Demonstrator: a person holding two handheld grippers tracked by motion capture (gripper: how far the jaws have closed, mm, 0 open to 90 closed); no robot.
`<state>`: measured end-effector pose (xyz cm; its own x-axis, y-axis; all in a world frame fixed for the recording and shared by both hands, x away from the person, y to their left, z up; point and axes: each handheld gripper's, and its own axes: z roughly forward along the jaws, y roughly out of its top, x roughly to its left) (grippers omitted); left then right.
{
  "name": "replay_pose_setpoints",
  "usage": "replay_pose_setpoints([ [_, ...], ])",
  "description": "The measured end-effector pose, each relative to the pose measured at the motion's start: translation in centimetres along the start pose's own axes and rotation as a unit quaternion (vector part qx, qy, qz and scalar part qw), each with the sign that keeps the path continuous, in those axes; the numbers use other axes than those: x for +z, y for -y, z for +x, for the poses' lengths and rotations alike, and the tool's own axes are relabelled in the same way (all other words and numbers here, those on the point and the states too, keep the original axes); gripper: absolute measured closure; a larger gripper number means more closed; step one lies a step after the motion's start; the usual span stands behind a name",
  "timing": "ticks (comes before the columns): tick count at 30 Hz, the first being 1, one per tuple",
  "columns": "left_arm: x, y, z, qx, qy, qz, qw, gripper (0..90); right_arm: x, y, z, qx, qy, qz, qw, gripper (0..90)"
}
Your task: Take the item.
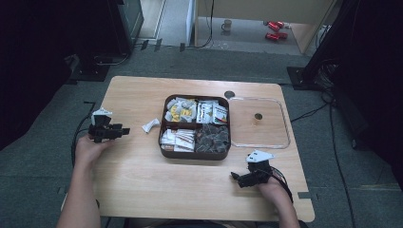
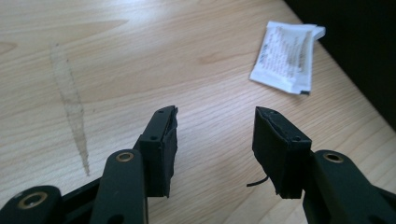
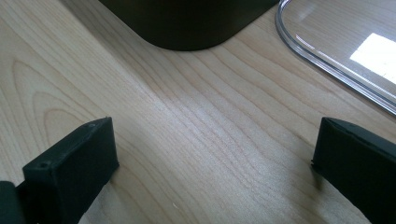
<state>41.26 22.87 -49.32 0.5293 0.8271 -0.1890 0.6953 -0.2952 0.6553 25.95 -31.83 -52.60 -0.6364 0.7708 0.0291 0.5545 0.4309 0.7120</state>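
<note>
Left gripper [image 2: 215, 140] jaws apart, empty — white sachet [image 2: 286, 58] lies on the table ahead-right of it. Right gripper [image 3: 215, 154] jaws spread wide, empty — brown tray [image 3: 187, 21] corner ahead, clear lid [image 3: 341, 42] ahead-right.

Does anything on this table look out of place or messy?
One white packet lies alone on the wooden table, just left of the brown divided box, while the other packets sit sorted in its compartments. The clear lid lies off, to the box's right. Nothing looks spilled or broken.
</note>
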Motion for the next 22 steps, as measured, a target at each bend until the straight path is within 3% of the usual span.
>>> replay_pose_setpoints([
  [7,0.3,0.4,0.5,-0.002,-0.008,0.008,0.9999,50.0,0.0,0.0,0.0,0.000,0.000,0.001,1.0000,0.0],
  [10,0.4,0.5,0.4,0.008,-0.018,0.004,0.9998,48.7,0.0,0.0,0.0,0.000,0.000,0.001,1.0000,0.0],
  [13,0.5,0.7,0.4,0.013,-0.024,-0.003,0.9996,44.9,0.0,0.0,0.0,0.000,0.000,0.001,1.0000,0.0],
  [17,0.5,0.9,0.6,0.005,-0.018,-0.016,0.9997,36.5,0.0,0.0,0.0,0.000,0.000,0.001,1.0000,0.0],
  [18,0.6,1.1,0.5,0.017,-0.025,-0.023,0.9993,35.9,0.0,0.0,0.0,0.000,0.000,0.001,1.0000,0.0],
  [19,0.6,1.1,0.5,0.017,-0.025,-0.023,0.9993,34.6,0.0,0.0,0.0,0.000,0.000,0.001,1.0000,0.0],
  [20,0.9,1.3,0.3,0.037,-0.041,-0.026,0.9981,32.1,0.0,0.0,0.0,0.000,0.000,0.001,1.0000,0.0],
  [22,1.0,1.3,0.1,0.047,-0.049,-0.026,0.9973,29.7,0.0,0.0,0.0,0.000,0.000,0.001,1.0000,0.0],
])
